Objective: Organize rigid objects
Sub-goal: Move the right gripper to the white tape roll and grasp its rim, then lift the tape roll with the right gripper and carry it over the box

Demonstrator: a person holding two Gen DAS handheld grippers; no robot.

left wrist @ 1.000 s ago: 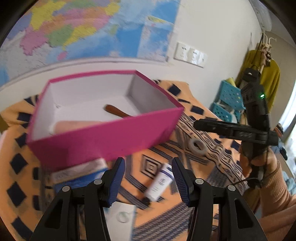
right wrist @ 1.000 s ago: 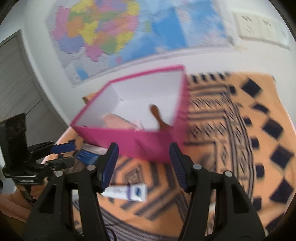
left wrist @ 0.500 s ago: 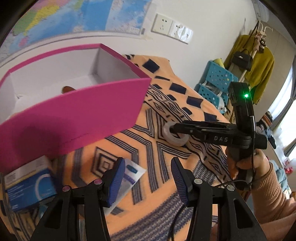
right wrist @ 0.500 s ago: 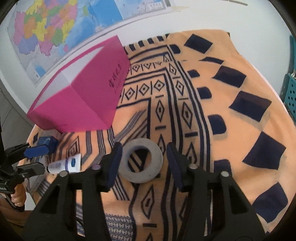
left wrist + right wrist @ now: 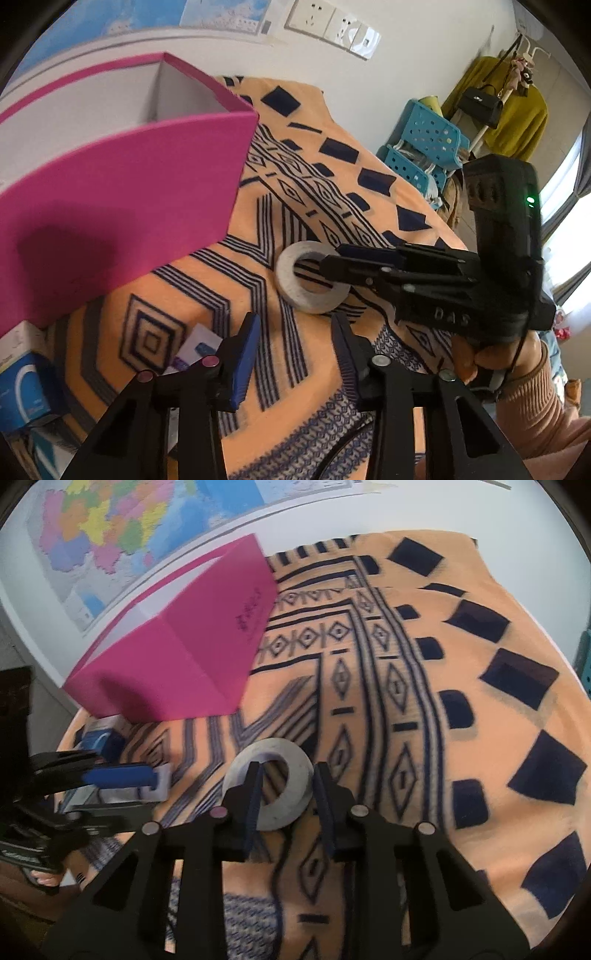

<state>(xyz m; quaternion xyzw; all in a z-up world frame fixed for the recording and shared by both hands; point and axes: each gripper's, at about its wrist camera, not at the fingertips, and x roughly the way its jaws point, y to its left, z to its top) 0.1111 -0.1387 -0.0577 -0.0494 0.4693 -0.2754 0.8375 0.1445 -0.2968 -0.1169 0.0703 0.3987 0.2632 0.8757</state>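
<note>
Covering the counter is an orange cloth patterned with dark blue stripes and diamonds, set against a white wall that carries one coloured map and a row of sockets. Beyond the counter's far edge stand two stacked blue plastic baskets, with one yellow garment and one black handbag hanging by a bright window.

Four items sit on the cloth: one open pink box, one white tape roll lying flat near the middle, one small white tube and one blue carton at the box's foot.

Two grippers are at work. The right gripper, held by a hand in a pink sleeve, straddles one side of the roll, one finger over the hole and one outside the rim; its jaws have just been closing, yet a gap remains and no squeeze shows. The left gripper hovers over bare cloth just beside the tube, jaws likewise just narrowed, parted and empty.
</note>
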